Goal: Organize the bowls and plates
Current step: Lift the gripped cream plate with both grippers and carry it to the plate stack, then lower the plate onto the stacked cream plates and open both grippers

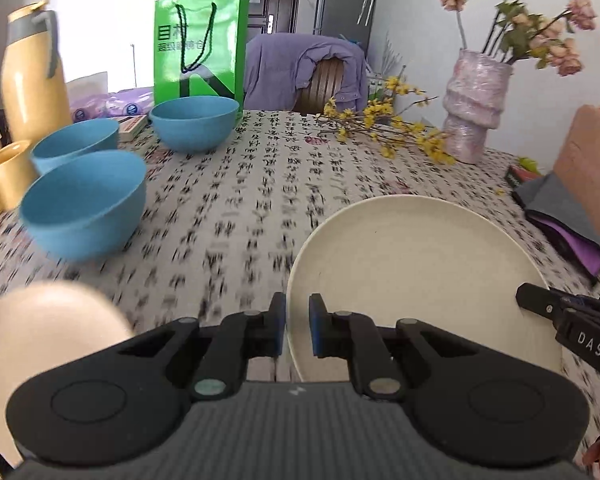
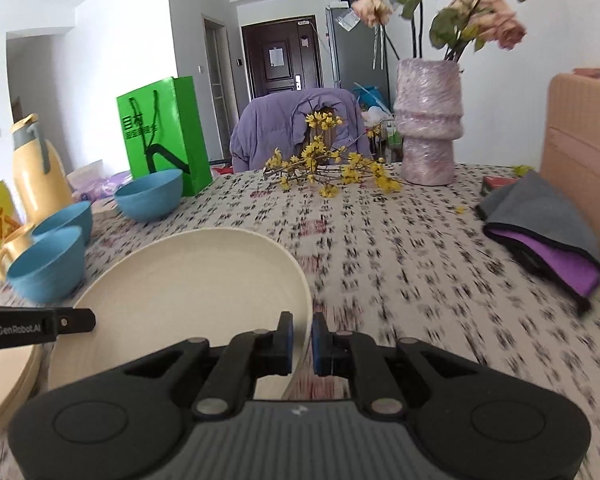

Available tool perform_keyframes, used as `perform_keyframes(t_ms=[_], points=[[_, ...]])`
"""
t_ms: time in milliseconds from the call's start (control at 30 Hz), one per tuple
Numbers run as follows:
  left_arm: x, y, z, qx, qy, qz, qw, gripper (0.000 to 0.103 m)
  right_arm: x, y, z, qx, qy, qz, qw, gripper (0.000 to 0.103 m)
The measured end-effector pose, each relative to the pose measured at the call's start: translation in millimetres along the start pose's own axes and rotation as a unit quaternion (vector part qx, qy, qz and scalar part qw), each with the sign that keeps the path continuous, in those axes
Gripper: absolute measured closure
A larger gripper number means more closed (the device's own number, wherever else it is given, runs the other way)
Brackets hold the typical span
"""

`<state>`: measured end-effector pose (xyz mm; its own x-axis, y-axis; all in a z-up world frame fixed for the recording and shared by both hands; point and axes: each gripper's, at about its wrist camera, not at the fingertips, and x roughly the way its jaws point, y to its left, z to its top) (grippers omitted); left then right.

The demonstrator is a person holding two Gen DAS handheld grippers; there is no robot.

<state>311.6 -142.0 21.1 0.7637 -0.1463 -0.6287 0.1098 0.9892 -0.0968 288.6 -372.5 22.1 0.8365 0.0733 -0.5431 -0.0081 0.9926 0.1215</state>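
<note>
Worktop (image 2: 400, 264), cloth w/ black script print, fills both views; room behind has a green bag (image 2: 164, 136) & vase (image 2: 428, 120). Cream plate (image 2: 188, 296) sits between your tools: right tool (image 2: 301, 342) straddles its right rim, jaws nearly closed on it; left tool (image 1: 297, 330) likewise at left rim. Lift level, both sides together. Blue bowls (image 1: 84, 204) wait at left.

A: How does the left gripper (image 1: 297, 326) stand?
B: Level, pointing to 12 o'clock. Its jaws are narrow, one on each side of the plate (image 1: 420, 280) rim.
A: And the right gripper (image 2: 301, 344)?
B: The same on the opposite rim, jaws pressed close. Each gripper shows in the other's view, at 3 and 9 o'clock.
</note>
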Motion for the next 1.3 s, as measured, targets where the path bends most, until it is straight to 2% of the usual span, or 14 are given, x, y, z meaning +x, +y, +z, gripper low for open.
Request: perform_keyframes(t_ms=[300,533,800,967,1133,1300], points=[[-65.3,7.6,-64.1,-0.012,0.001,-0.012,0.9999,0.090,-74.3,10.9,-58.7,0.009,0.002,0.001,1.000,0.094],[-88.7,29.5,-75.5,-0.028,-0.017,-0.003,0.9995,0.090,-85.3,34.0,-65.0,-0.003,-0.002,0.011,1.000,0.093],[-100.3,92.1,-73.1,-0.092,-0.039,0.039,0.9942,0.091,-62.8,98.2,-45.6,-0.056,0.000,0.056,0.997,0.093],[-104.1,143.4,-67.3,-0.134,-0.053,0.084,0.9860,0.091,-35.5,158.4,-31.6,-0.097,0.005,0.095,0.991,0.093],[-101.3,190.4,-61.5,-0.154,-0.060,0.126,0.9782,0.091,-5.8,218.8,-26.5,-0.137,0.013,0.121,0.983,0.091],[-95.4,219.6,-60.6,-0.165,-0.052,0.134,0.9758,0.091,10.9,256.3,-27.6,-0.169,0.016,0.123,0.978,0.090]])
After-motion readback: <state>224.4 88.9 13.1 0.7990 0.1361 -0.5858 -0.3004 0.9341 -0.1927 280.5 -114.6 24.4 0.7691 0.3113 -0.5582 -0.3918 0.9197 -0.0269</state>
